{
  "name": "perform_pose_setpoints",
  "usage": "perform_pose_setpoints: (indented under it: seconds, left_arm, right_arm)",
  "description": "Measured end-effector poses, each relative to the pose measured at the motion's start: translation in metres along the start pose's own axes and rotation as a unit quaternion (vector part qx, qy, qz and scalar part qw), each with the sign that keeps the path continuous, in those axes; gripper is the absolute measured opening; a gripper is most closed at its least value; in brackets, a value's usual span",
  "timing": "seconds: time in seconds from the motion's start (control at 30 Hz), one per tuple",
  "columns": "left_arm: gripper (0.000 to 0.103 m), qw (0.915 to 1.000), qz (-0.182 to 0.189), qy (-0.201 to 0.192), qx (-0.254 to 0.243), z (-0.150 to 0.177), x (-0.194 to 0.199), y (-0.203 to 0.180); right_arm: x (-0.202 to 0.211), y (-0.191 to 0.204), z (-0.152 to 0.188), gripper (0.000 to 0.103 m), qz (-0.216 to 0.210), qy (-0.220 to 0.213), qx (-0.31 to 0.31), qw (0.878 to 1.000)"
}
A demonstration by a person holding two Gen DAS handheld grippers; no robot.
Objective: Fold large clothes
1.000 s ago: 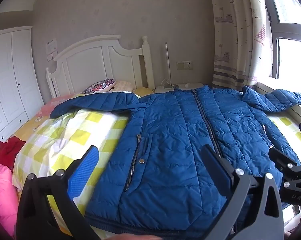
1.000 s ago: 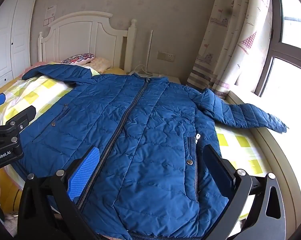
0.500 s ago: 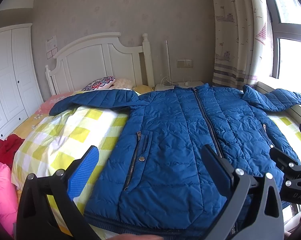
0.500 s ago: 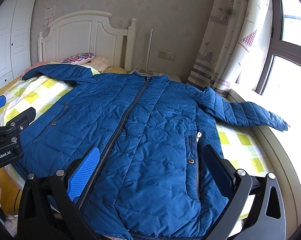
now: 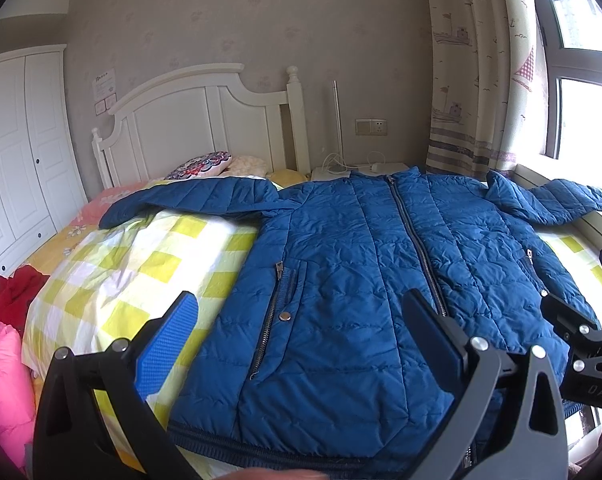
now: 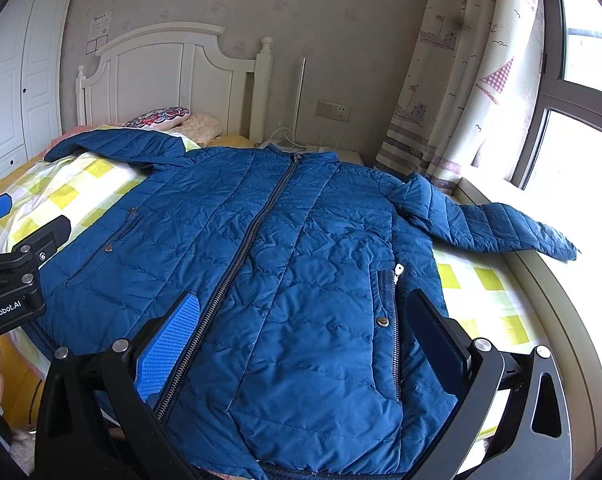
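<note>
Status: nothing folded yet. The blue quilted puffer jacket point(image 6: 301, 264) lies flat, front up and zipped, across the bed with the yellow-and-white checked cover point(image 5: 141, 264). Collar points toward the white wooden headboard point(image 5: 189, 120), hem at the near edge. Both sleeves are spread out: the left sleeve point(image 5: 189, 200) over the checked cover, the right sleeve point(image 6: 501, 228) reaching to the window sill point(image 6: 549, 288).

The left gripper point(image 5: 301, 320) hovers above the hem on the left pocket side, jaws wide open, holding nothing. The right gripper point(image 6: 305, 320) hovers above the hem on the right pocket side, jaws also wide open and empty. Neither touches the fabric.

My read: all folds remain, sleeves in first, then the body.

Surroundings: patterned pillow point(image 5: 201, 164) by the headboard, red and pink clothes point(image 5: 9, 320) off the left edge of the bed, white wardrobe point(image 5: 17, 152), patterned curtain point(image 6: 461, 92). Nothing lies on the jacket. The right sleeve sits close to the curtain and sill, which looks like the only tight spot.
</note>
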State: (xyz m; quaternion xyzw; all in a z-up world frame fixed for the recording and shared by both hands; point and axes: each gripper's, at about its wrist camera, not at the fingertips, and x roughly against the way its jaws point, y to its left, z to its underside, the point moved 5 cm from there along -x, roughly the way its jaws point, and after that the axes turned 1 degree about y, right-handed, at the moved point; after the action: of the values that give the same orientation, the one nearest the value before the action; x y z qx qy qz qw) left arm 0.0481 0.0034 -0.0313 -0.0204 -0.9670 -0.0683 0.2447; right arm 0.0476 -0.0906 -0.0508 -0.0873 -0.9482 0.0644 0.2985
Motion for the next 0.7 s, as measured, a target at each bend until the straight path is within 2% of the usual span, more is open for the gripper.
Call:
perform_pose_setpoints:
  seconds: [0.3,0.47,0.57,0.7]
  left_arm:
    - [0.101,1.0,0.002,0.0,0.006,0.0018,0.0006,0.0029]
    - [0.101,0.9995,0.025,0.001,0.019,0.0037,0.0008,0.0068]
    - [0.101,0.9973,0.064,0.007,0.035,0.0051,0.0,0.007]
    - [0.101,0.9972,0.06,0.018,0.043,0.0058,-0.004,0.0084]
  right_arm:
    - [-0.0005,0.0025,0.0014,0.099,-0.002,0.002,-0.001,1.0]
    - [-0.0017,0.0013,0.002,0.099,-0.003,0.003,-0.002,1.0]
    - [-0.0033,0.0026,0.0032,0.098,-0.005,0.005,-0.002,1.0]
    - [-0.0053,0.0023,0.0045,0.099,-0.006,0.007,-0.003,1.0]
